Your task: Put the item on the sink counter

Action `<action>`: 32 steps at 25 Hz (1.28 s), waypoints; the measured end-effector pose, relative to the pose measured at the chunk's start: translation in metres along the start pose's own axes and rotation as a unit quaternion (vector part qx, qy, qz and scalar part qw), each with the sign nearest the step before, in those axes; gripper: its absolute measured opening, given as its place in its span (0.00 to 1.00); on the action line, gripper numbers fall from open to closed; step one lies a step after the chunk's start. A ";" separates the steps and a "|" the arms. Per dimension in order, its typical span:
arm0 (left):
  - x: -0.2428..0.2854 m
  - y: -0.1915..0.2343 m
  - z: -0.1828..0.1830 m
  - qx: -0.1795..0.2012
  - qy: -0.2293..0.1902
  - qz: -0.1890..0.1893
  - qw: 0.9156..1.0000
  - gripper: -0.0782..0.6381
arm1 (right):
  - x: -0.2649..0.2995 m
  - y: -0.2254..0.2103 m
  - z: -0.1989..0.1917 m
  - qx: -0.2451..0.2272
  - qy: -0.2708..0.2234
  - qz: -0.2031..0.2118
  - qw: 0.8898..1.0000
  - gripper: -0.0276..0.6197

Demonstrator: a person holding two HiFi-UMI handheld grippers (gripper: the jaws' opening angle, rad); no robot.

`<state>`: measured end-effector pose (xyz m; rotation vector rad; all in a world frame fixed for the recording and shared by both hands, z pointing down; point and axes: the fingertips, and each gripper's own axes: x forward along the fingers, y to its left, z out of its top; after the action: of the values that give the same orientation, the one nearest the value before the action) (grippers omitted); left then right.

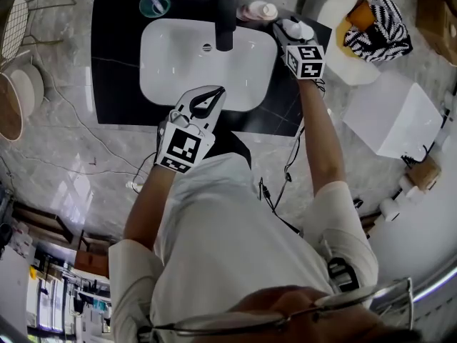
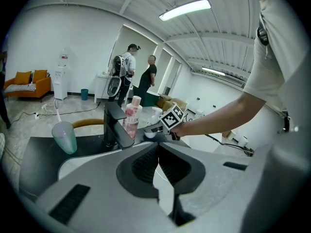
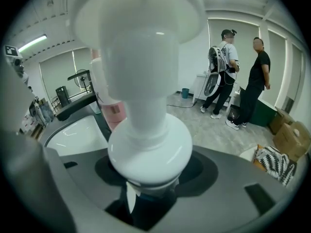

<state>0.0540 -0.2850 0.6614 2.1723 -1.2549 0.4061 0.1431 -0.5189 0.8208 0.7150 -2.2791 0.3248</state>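
A white pump bottle (image 1: 295,28) sits between the jaws of my right gripper (image 1: 289,38) over the back right corner of the black sink counter (image 1: 114,56). In the right gripper view its rounded shoulder and pump head (image 3: 146,130) fill the picture, with the jaws pressed on the body below. Whether its base touches the counter I cannot tell. My left gripper (image 1: 207,100) hangs over the front rim of the white basin (image 1: 164,70). Its jaws are shut and hold nothing (image 2: 158,152).
A black faucet (image 1: 226,20) stands behind the basin, with a teal cup (image 1: 154,4) holding a toothbrush to its left and a pink bottle (image 1: 258,11) to its right. A round white stool with striped cloth (image 1: 375,27) and a white box (image 1: 396,113) stand at the right. Two people (image 2: 127,67) stand far off.
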 end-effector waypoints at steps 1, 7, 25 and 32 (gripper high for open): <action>0.000 0.000 0.000 0.000 0.000 0.001 1.000 0.12 | 0.001 0.000 -0.002 0.000 -0.001 0.000 1.000 0.43; 0.001 0.001 -0.004 -0.002 0.001 0.004 1.000 0.12 | 0.003 0.000 -0.003 0.003 -0.009 -0.001 1.000 0.47; -0.025 -0.019 0.011 0.019 -0.016 0.008 1.000 0.12 | -0.043 0.009 0.007 0.013 -0.008 -0.015 1.000 0.61; -0.053 -0.021 0.020 0.027 -0.031 0.011 0.999 0.12 | -0.089 0.021 0.018 0.034 -0.025 -0.034 0.999 0.55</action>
<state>0.0442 -0.2538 0.6103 2.2329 -1.3168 0.3888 0.1737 -0.4736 0.7450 0.8424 -2.2932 0.3572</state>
